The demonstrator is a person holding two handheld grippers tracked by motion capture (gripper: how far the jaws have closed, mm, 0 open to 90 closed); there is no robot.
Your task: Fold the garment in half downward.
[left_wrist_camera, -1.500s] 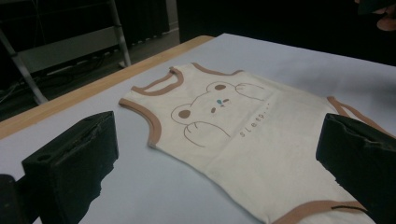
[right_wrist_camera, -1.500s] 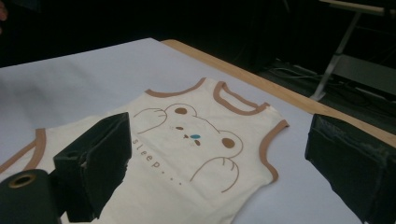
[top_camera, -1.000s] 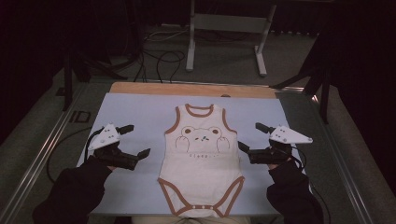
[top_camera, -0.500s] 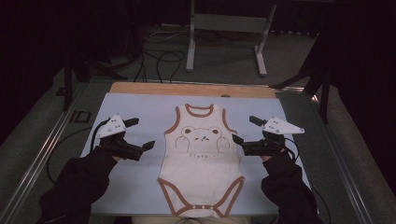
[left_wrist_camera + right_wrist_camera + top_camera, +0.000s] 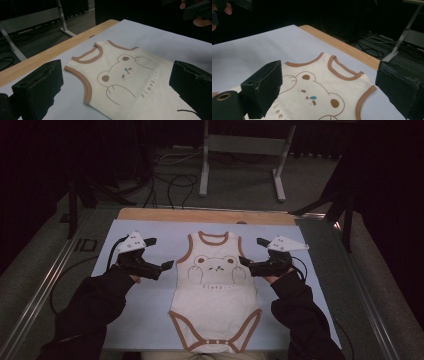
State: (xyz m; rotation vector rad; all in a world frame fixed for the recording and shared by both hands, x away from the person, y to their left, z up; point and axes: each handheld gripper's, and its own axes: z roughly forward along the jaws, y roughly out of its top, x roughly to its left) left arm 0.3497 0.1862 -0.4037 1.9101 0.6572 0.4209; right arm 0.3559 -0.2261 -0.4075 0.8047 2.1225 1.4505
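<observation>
Two grippers sit on either side of a baby suit [image 5: 215, 295] that lies flat on a pale blue mat [image 5: 150, 320]. We use the suit as our landmark.

We see the left gripper [image 5: 161, 258] just left of the suit's chest, near the left armhole. Its jaws are wide apart and hold nothing. In the left gripper view the suit [image 5: 130, 82] shows in the gap between the two black jaws. The right gripper [image 5: 252, 252] is just right of the suit's chest, near the right armhole. Its jaws are wide apart too, and in the right gripper view the suit [image 5: 319, 92] shows between them.

We see lots of bare mat to the left and right of the suit, behind both grippers. Past the neck there is a strip of bare mat, then a wooden edge [image 5: 200, 215] of the table. The snap end of the suit lies close to the near edge of the mat. On each side of the mat runs a dark metal rail [image 5: 45, 285].

The suit's long line runs from us toward the far side. Its neck points away from us and the leg holes point toward us. It lies straight, not tilted. The bear [image 5: 212, 265] on the chest faces up, with small letters under it.
</observation>
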